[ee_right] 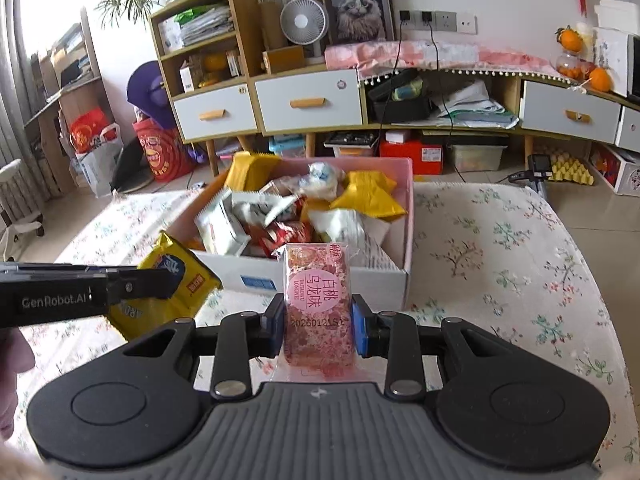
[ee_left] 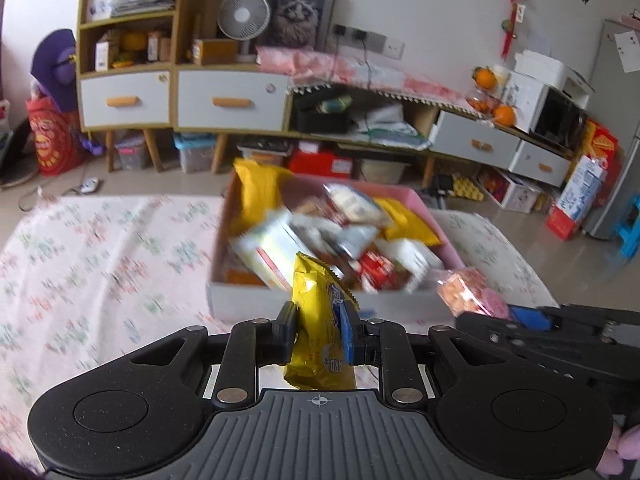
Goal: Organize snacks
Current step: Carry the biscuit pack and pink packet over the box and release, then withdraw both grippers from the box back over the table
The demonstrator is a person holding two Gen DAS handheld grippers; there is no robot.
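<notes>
A pink-and-white box (ee_left: 320, 304) (ee_right: 332, 280) full of mixed snack packs stands on the flowered tablecloth. My left gripper (ee_left: 318, 330) is shut on a yellow snack packet (ee_left: 316, 312), held upright just in front of the box's near wall. In the right wrist view the same yellow packet (ee_right: 180, 280) shows at the left, clamped in the left gripper (ee_right: 160, 284). My right gripper (ee_right: 316, 322) is shut on a pink snack bar (ee_right: 318, 304) with printed characters, also in front of the box. The pink bar (ee_left: 468, 292) appears at the right of the left wrist view.
The tablecloth (ee_left: 100, 260) (ee_right: 500, 260) spreads to both sides of the box. Behind the table stand a low cabinet with drawers (ee_right: 308, 100), a fan (ee_right: 302, 20), a framed cat picture (ee_right: 356, 8), and storage boxes and bags on the floor.
</notes>
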